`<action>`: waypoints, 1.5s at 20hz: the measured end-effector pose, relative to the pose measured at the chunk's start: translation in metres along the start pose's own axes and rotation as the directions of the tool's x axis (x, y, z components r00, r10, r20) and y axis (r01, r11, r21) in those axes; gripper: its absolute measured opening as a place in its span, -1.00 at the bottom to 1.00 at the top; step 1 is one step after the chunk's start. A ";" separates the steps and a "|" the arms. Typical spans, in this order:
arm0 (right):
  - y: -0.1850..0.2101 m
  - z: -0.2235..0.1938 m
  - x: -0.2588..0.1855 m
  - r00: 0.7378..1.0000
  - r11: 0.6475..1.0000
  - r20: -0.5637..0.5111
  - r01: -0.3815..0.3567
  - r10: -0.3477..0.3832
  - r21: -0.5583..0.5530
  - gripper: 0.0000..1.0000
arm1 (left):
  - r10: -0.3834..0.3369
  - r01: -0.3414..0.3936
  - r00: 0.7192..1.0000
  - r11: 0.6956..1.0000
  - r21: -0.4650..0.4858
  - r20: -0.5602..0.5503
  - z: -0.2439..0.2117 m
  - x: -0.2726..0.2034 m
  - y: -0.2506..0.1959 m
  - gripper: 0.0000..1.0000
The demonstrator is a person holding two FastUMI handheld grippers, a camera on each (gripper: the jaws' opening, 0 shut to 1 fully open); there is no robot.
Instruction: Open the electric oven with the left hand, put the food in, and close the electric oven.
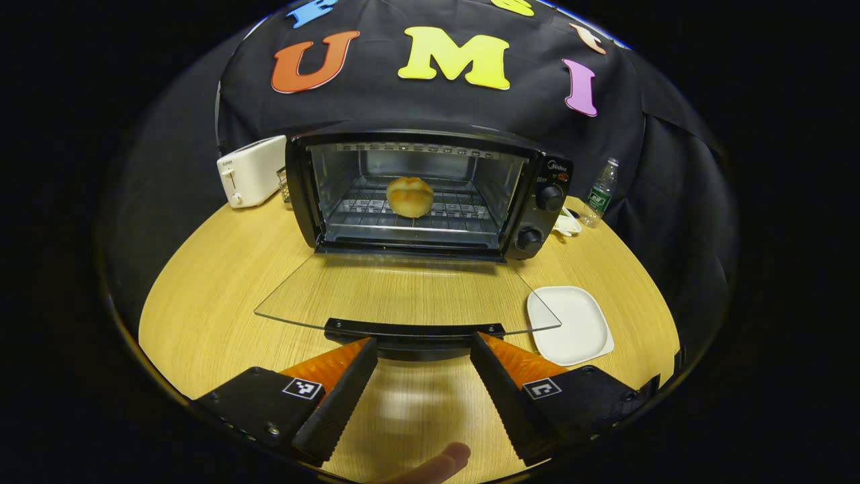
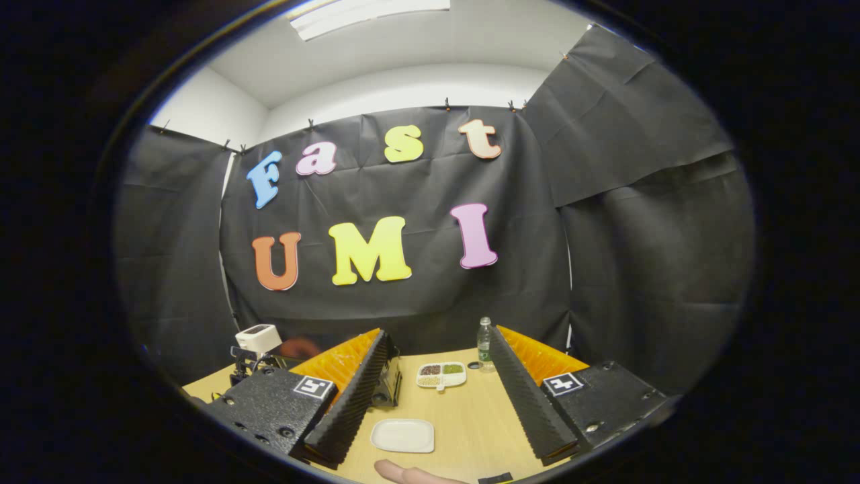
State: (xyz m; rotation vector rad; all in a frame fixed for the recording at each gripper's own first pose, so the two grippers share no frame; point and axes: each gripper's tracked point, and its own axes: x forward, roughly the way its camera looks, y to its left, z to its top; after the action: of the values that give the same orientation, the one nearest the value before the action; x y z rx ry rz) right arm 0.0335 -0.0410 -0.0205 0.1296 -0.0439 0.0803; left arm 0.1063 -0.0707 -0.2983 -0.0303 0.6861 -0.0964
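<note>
In the left gripper view the black electric oven (image 1: 430,195) stands at the back of the wooden table (image 1: 222,282) with its glass door (image 1: 403,292) folded down flat. A round golden bun (image 1: 410,196) rests on the wire rack inside. My left gripper (image 1: 423,343) is open, its fingertips level with the door's dark handle (image 1: 413,331), one on each side of its middle, not pressing on it. My right gripper (image 2: 440,335) is open and empty, held above the table and facing the wall. An empty white plate (image 1: 570,324) lies right of the door.
A white toaster (image 1: 252,171) stands left of the oven, a water bottle (image 1: 600,191) to its right. The right gripper view has the plate (image 2: 403,435), a small divided dish (image 2: 441,375), the bottle (image 2: 484,344) and a white-topped device (image 2: 259,338) at left. A person's finger (image 1: 437,464) shows at the bottom.
</note>
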 end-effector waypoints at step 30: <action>0.013 -0.005 -0.007 1.000 0.999 -0.025 -0.006 0.004 -0.048 0.80 | 0.013 -0.033 0.967 0.997 0.073 0.253 0.133 0.003 0.026 0.90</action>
State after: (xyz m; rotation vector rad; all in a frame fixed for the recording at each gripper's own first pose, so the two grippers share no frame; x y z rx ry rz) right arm 0.0253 -0.0278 -0.0239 0.0808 -0.0211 0.0858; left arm 0.1948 -0.0452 -0.1983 0.0385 0.4275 -0.0946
